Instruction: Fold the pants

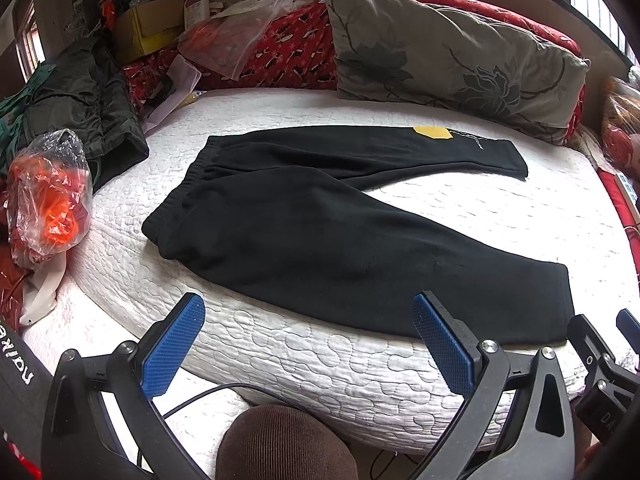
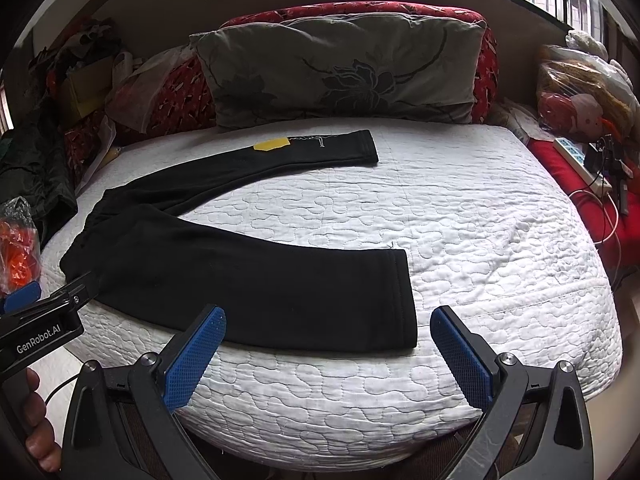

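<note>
Black pants lie spread on a quilted bed, two grippers poised at its near edge

Left wrist view: the pants [image 1: 320, 232] rest flat on the white bed [image 1: 320, 364], waistband toward the dark jacket [image 1: 88, 108], legs splayed apart, a yellow patch [image 1: 433, 132] on the far leg below the grey floral pillow [image 1: 452, 52]; the left gripper [image 1: 308, 344] hangs spread wide and empty, just short of the pants' near leg. Right wrist view: the pants [image 2: 256, 280] sit left of the bed's [image 2: 480, 240] centre, the near cuff closest; the right gripper [image 2: 326, 356] is also spread, holding nothing, at that cuff's edge
</note>
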A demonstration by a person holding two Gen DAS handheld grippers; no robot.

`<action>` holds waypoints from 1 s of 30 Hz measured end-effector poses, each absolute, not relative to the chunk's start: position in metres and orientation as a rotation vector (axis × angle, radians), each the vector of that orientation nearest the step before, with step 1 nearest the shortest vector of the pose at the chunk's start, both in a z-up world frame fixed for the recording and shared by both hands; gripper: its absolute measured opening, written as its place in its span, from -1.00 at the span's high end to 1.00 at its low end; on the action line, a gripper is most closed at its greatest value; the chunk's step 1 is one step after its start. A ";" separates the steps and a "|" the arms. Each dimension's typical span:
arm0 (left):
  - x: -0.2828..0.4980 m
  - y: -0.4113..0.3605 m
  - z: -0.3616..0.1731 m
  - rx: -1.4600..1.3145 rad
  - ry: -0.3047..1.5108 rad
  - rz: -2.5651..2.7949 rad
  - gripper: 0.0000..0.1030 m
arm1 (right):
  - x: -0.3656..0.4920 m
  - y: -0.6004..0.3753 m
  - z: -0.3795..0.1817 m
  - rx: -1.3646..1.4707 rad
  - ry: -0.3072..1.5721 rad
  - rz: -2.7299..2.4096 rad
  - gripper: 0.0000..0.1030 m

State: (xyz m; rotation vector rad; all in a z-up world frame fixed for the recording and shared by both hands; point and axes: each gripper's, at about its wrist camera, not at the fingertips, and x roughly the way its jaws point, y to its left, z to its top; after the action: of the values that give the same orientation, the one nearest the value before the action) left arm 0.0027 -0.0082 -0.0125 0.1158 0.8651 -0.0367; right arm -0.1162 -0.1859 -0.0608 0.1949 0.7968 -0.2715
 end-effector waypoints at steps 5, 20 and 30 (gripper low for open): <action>0.003 -0.007 -0.013 0.111 0.873 -0.038 -1.00 | -0.116 -0.186 -0.061 0.196 0.798 -0.271 -1.00; 0.002 -0.007 -0.015 0.115 0.882 -0.043 -1.00 | -0.117 -0.187 -0.062 0.196 0.805 -0.272 -1.00; 0.002 -0.007 -0.016 0.112 0.889 -0.044 -1.00 | -0.116 -0.185 -0.064 0.191 0.812 -0.270 -1.00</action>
State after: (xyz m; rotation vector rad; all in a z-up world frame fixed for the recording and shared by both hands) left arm 0.0020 -0.0075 -0.0159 0.1121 0.8888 -0.0436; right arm -0.1161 -0.1849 -0.0638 0.1909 0.8116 -0.2705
